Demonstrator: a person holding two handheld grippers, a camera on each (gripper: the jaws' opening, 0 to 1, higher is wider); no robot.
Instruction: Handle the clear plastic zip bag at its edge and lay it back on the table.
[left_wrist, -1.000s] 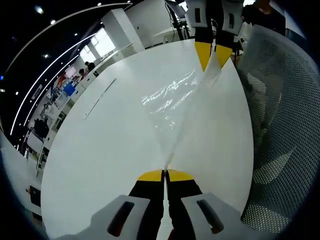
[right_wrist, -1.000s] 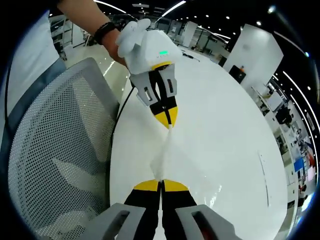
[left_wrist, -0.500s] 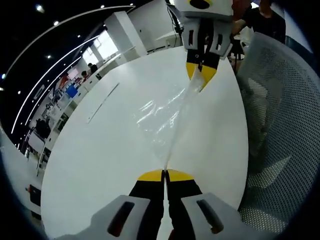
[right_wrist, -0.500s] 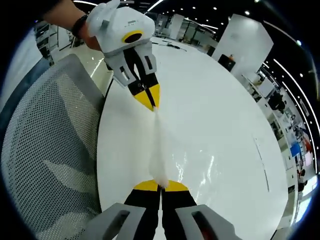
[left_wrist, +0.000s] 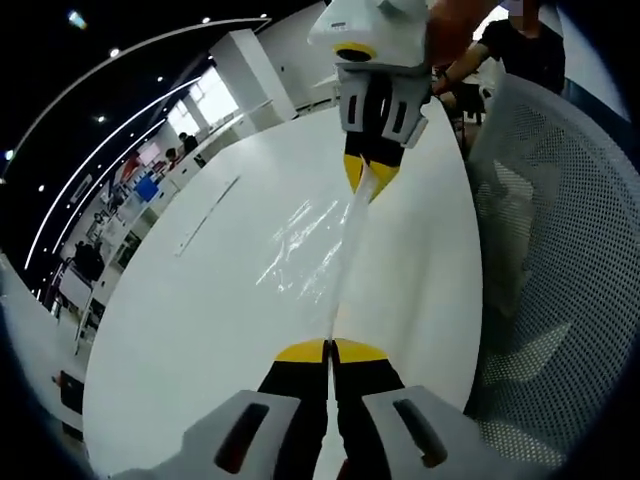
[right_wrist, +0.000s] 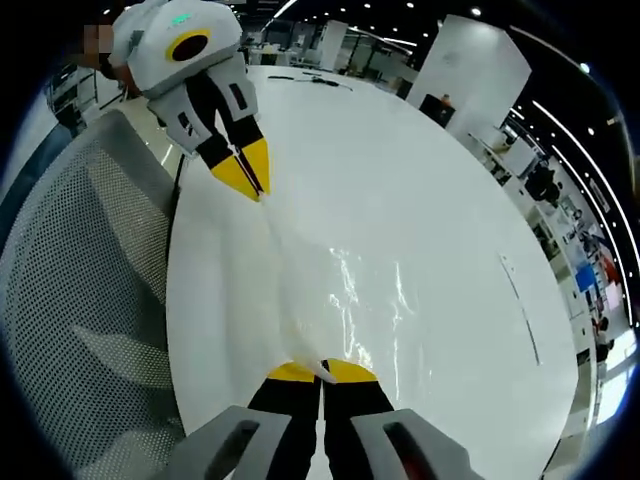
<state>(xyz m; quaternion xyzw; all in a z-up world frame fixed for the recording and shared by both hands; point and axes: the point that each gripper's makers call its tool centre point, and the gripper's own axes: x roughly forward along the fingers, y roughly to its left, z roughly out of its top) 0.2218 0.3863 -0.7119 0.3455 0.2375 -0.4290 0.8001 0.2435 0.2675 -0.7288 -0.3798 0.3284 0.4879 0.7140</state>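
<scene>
Holding the clear zip bag by one edge at two ends, strung between both grippers over the white table. Left gripper has both jaws shut on the near end of that edge; the film exits right at the yellow tips. Right gripper is pinched on the far end in the same way.

Right gripper view gives the mirror picture: right gripper clamped on its corner, left gripper clamped on the other, bag sagging between them.

Two-point pinch looks meant to keep the edge taut so the sheet hangs flat instead of folding. Bag body drapes off to one side of the jaw line, low over the tabletop; can't tell if it touches. Mesh chair sits just off the table edge.
</scene>
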